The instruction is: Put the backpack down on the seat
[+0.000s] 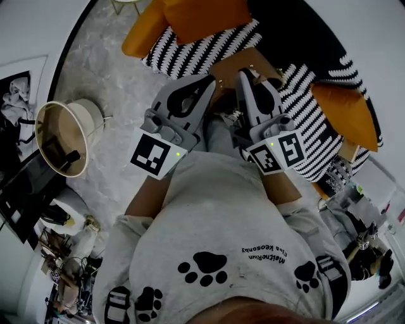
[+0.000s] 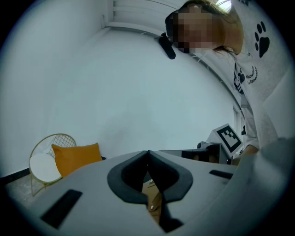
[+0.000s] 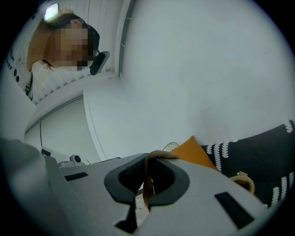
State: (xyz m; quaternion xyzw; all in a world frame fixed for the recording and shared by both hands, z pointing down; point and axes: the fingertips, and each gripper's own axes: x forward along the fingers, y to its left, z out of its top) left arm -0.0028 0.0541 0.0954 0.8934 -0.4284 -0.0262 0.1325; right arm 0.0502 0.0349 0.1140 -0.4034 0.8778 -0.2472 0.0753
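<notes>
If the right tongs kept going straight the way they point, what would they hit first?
The right tongs clamp the backpack's tan strap; beyond it, probably the striped sofa seat, though depth is unclear.

A black-and-white zigzag-patterned fabric seat [image 1: 212,47] is set on a grey marbled floor [image 1: 107,82]. An orange fabric cushion [image 1: 196,19] is laid at its far end, and a second orange cushion [image 1: 345,111] at its right.

We make out only a tan sliver of the backpack [image 1: 247,60]; the left hand-held gripper [image 1: 209,81] and right hand-held gripper [image 1: 250,73] hide the rest in the head view.
</notes>
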